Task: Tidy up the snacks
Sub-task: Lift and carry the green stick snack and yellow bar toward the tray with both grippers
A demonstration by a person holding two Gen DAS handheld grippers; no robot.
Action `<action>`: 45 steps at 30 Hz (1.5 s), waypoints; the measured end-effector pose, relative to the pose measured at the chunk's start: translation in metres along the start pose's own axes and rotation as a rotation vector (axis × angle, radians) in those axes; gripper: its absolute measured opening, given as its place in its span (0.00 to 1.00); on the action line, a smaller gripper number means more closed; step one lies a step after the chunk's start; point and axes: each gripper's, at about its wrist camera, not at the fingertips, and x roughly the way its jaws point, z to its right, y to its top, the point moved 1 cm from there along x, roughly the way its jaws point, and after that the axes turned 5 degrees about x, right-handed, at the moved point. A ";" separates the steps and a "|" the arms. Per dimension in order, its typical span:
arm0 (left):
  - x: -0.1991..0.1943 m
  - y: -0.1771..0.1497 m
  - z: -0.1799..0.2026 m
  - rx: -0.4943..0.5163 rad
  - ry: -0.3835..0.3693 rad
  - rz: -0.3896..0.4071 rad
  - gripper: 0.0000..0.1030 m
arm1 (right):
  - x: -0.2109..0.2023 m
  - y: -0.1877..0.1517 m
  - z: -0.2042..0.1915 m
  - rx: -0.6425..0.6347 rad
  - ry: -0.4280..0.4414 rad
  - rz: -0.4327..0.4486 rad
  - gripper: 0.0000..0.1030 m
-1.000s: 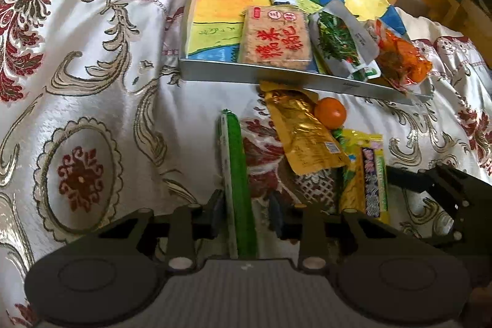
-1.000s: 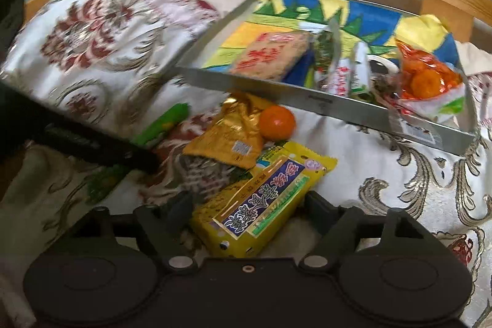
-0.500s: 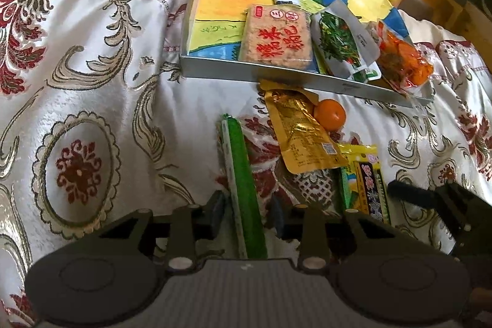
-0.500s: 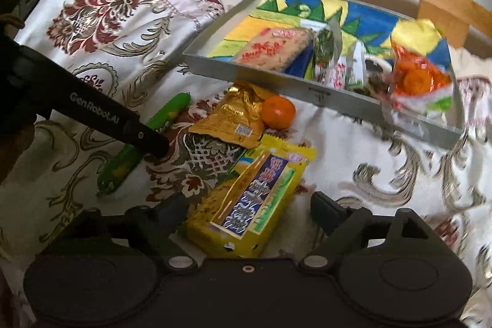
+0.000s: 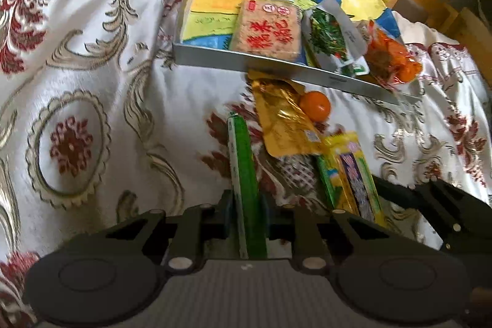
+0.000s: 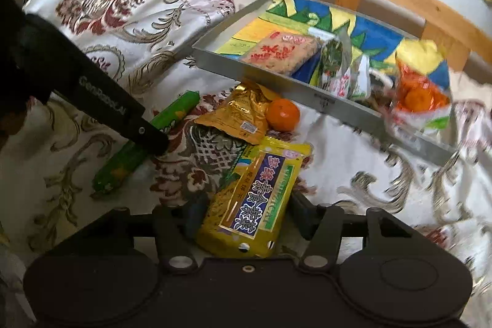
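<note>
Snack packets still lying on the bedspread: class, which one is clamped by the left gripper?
The long green stick packet: the left gripper is shut on it. The gold pouch lies free, and the yellow packet sits between the right gripper's closing jaws.

Black hand-held gripper (image 5: 246,212), round discs, silver screws

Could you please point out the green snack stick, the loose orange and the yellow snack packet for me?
green snack stick (image 5: 247,174): left wrist view, middle of its green wrapper.
loose orange (image 6: 283,115): right wrist view, centre of the fruit.
yellow snack packet (image 6: 258,199): right wrist view, the printed purple label.
</note>
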 end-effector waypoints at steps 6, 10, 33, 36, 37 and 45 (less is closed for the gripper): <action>-0.004 -0.007 0.004 -0.056 -0.059 -0.023 0.20 | -0.004 -0.003 -0.002 -0.138 -0.091 0.029 0.51; -0.007 -0.007 0.006 -0.068 -0.070 -0.017 0.20 | -0.003 -0.006 -0.006 -0.213 -0.126 0.047 0.50; -0.001 -0.014 0.005 -0.093 -0.070 -0.051 0.20 | -0.001 -0.008 -0.007 -0.349 -0.228 0.103 0.47; -0.004 -0.015 0.005 -0.102 -0.078 -0.042 0.20 | -0.003 -0.008 -0.008 -0.363 -0.243 0.117 0.47; -0.005 -0.015 0.006 -0.105 -0.088 -0.043 0.19 | -0.003 -0.008 -0.009 -0.371 -0.252 0.123 0.47; -0.020 -0.017 0.011 -0.146 -0.140 -0.020 0.19 | -0.011 -0.006 -0.007 -0.412 -0.302 0.183 0.47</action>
